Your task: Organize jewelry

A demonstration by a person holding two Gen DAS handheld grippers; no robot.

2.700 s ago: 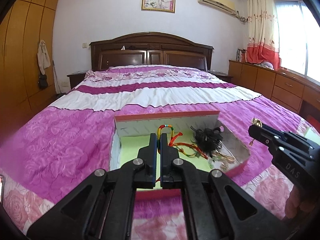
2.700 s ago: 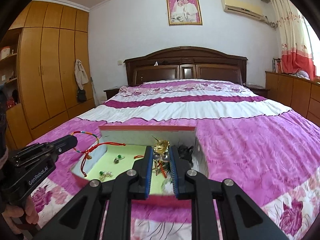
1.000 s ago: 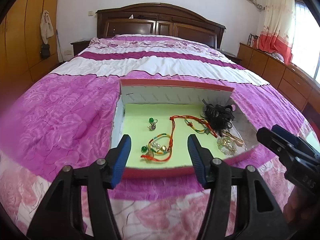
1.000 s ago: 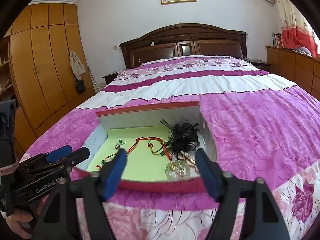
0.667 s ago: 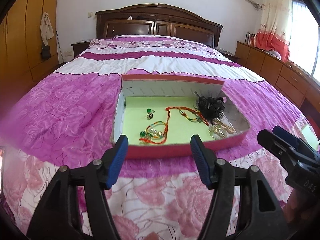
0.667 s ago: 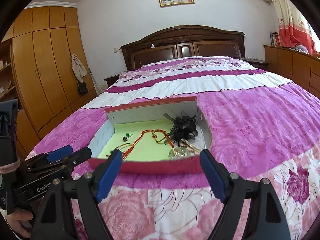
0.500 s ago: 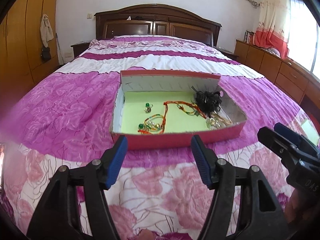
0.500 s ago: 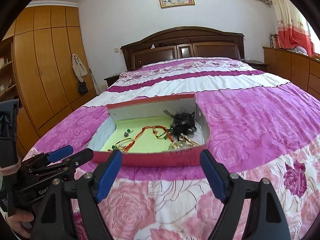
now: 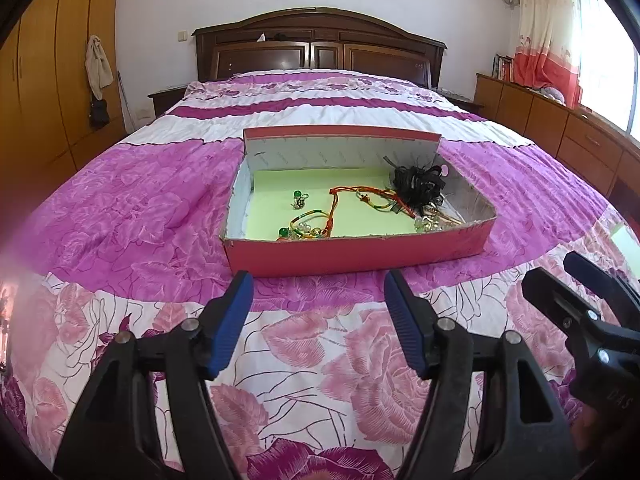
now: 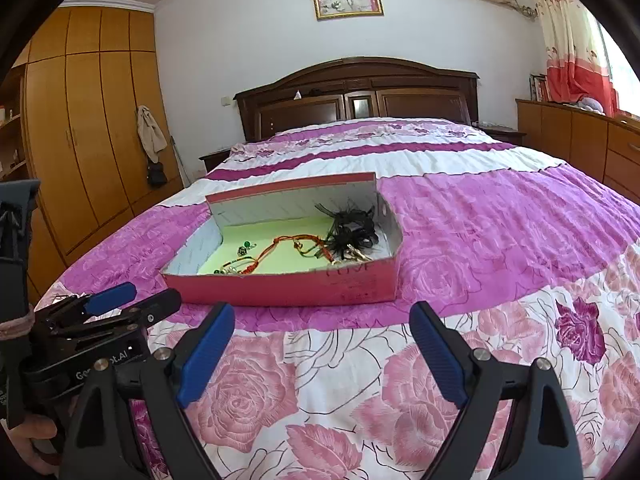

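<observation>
the red box [image 9: 360,258] is sitting on the bed [image 9: 132,216], holding the jewelry [image 9: 316,224]. the left claw [image 9: 318,322] and right claw [image 10: 322,350] are hanging wide open, empty, near its front wall. any further tidying is calling for single, low pinches.

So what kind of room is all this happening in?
A home bedroom, most likely: a large bed with a pink floral quilt, a dark carved wooden headboard, and a tall orange-brown wooden wardrobe.
</observation>
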